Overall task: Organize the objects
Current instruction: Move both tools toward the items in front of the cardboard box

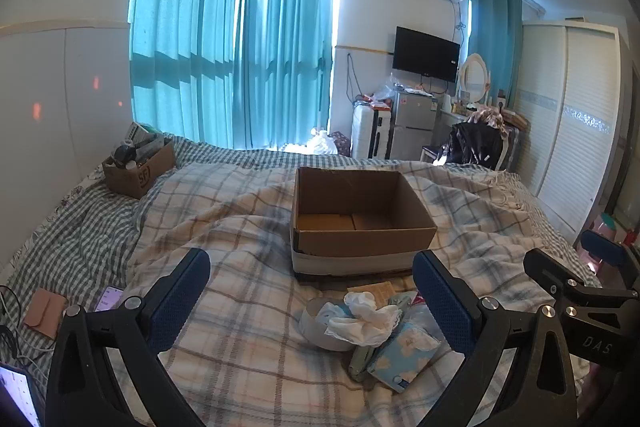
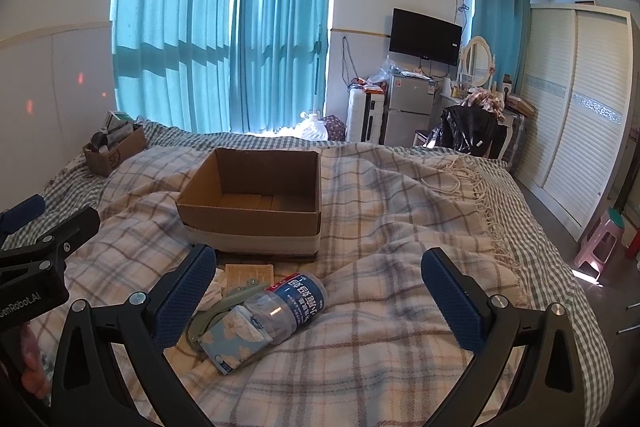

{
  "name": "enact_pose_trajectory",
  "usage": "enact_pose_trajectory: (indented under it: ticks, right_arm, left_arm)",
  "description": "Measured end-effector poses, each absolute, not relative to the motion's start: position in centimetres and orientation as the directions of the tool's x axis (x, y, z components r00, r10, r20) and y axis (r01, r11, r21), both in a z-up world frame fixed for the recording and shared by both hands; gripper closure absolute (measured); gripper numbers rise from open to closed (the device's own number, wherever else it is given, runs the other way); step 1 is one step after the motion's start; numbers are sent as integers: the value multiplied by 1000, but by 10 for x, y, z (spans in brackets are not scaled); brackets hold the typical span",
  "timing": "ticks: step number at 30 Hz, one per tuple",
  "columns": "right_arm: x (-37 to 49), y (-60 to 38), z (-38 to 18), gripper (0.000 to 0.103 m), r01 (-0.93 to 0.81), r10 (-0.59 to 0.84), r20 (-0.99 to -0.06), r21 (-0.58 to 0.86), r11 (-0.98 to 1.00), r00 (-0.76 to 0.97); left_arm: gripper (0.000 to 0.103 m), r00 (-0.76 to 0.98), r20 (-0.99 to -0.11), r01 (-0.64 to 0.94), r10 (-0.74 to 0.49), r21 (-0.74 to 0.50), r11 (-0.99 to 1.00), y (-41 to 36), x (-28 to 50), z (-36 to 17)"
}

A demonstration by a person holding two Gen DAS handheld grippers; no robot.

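Bed-top bottle (image 2: pixel 294 301) lying flat, cap end toward tissue pack (image 2: pixel 232 339).

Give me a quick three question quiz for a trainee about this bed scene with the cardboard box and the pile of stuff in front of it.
1. True or false: the big cardboard box already holds several items.
2. Which lies nearest the right gripper: A) the water bottle, B) the wardrobe, C) the television?
3. Fill in: both grippers, the left gripper too, have their jaws ____.

Key:
1. False, it looks empty.
2. A.
3. Open.
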State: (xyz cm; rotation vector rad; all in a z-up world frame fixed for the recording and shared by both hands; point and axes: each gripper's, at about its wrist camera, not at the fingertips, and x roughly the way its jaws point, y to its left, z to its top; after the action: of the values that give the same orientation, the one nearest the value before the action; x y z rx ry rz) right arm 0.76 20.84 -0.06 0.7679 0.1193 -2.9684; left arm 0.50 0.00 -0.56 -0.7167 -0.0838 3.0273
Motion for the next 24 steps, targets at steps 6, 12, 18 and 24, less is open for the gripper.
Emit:
enact_pose_trajectory:
  ticks: [6,12,18,24]
  right_arm:
    - [9,209,-2,0,91,-52,-487,-56,-994,-872]
    - [9,209,-2,0,92,-52,-485,-59,-994,-873]
    - [8,209,-2,0,94,-53,-489,-60,-994,-870]
    - [7,209,-3,0,93,-49,-494,-66,-993,-868]
  left_arm:
    - [0,-891,-453,-7,37,-67,-998,-3,5,-7]
    - [0,-892,-449,-9,39,-68,-998,-5,7,-6]
    - [0,-889,-456,-13,41,-63,-998,-4,7,-7]
    - [0,-883,-467,-19,45,-61,-998,-2,5,-8]
